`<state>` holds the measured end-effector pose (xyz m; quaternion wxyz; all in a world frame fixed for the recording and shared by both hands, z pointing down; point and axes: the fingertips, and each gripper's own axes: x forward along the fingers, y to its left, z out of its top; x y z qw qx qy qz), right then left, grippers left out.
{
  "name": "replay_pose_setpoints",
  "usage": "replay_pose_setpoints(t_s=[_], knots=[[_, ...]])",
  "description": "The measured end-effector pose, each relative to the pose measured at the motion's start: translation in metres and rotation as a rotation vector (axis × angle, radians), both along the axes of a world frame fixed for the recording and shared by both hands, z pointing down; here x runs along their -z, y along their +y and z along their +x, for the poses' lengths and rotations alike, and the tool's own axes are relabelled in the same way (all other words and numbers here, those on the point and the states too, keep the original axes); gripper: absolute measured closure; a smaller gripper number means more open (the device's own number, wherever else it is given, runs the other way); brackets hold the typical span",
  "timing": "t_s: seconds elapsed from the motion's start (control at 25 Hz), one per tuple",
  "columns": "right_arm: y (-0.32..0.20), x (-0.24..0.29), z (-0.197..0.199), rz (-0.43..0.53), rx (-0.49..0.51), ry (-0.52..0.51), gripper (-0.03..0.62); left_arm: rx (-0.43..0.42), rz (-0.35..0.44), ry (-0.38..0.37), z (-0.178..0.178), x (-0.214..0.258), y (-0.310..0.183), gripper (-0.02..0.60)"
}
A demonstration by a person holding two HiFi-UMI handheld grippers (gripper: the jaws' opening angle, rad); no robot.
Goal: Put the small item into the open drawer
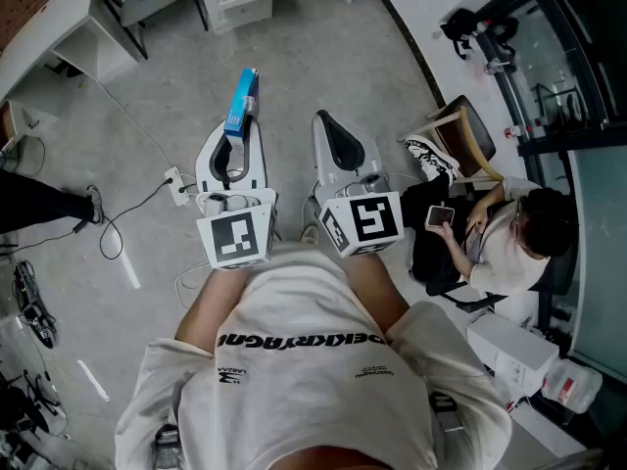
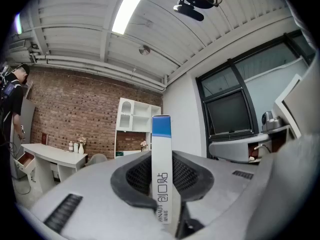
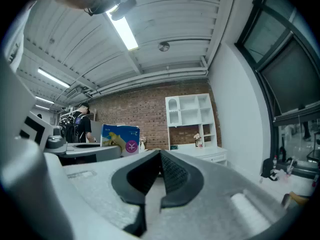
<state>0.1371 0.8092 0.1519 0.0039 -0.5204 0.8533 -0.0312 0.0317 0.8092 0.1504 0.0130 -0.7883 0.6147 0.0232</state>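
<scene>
One slim white box (image 2: 161, 149), blue-topped, clamped in left gripper (image 1: 242, 133) jaws; right gripper (image 3: 160, 160) jaws together.

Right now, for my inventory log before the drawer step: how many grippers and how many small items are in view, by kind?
Grippers: 2 (left gripper, right gripper)
Blue-and-white small box: 1, clamped in the left gripper
Total: 3
</scene>
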Motion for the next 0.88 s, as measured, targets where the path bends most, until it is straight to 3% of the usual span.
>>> replay_pose_setpoints(t_s=[0.56, 0.88], knots=[[0.01, -0.003, -0.051, 0.007, -0.019, -0.014, 0.594, -0.041, -0.003, 0.044, -0.047, -0.003, 0.005, 0.511], [-0.028, -0.015, -0.063, 0.003, -0.014, -0.022, 0.594, -0.029, -0.012, 0.018, -0.058, -0.018, -0.031, 0.511]])
